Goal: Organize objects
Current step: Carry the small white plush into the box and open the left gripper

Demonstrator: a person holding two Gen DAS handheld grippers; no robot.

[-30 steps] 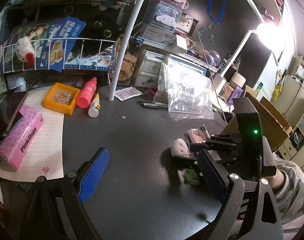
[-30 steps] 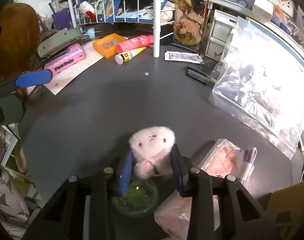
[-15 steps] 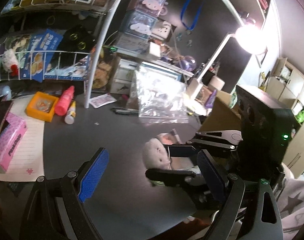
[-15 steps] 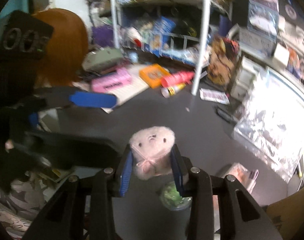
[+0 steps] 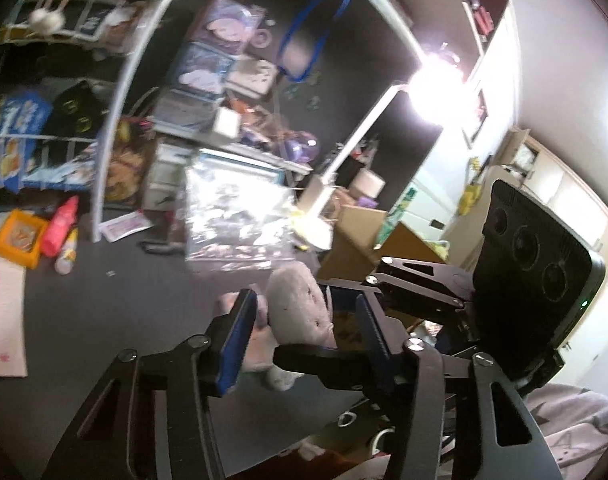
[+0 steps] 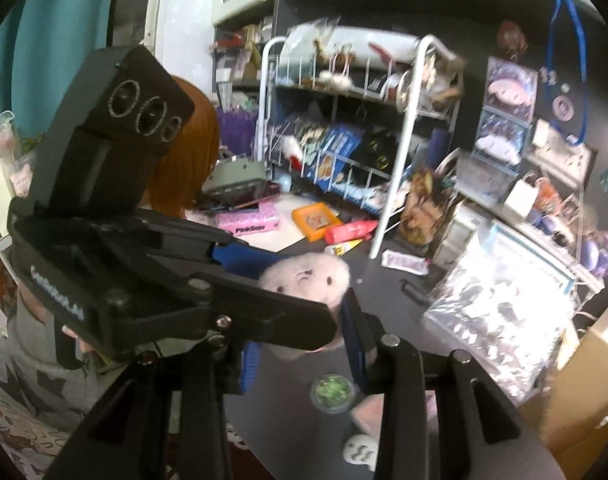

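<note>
A small pink plush toy (image 5: pixel 300 304) hangs in the air above the dark desk (image 5: pixel 104 304), held between both grippers. My right gripper (image 6: pixel 304 344) is shut on the plush toy (image 6: pixel 308 276), its blue pads against the body. My left gripper (image 5: pixel 304 340) has closed in around the same toy from the other side; its blue pads (image 5: pixel 240 336) stand close beside the toy's sides, and contact is unclear. The left gripper's body (image 6: pixel 104 208) crosses the right wrist view from the left.
A white wire rack (image 6: pixel 384 120) with packets stands at the back. An orange box (image 5: pixel 18 236), a pink bottle (image 5: pixel 62 224), a glue bottle (image 5: pixel 66 254) and a clear plastic bag (image 5: pixel 236 220) lie on the desk. A green round lid (image 6: pixel 330 392) lies below the toy.
The right gripper lifted the plush toy off the desk. The left gripper narrowed from wide open and moved in around the toy from the opposite side.
</note>
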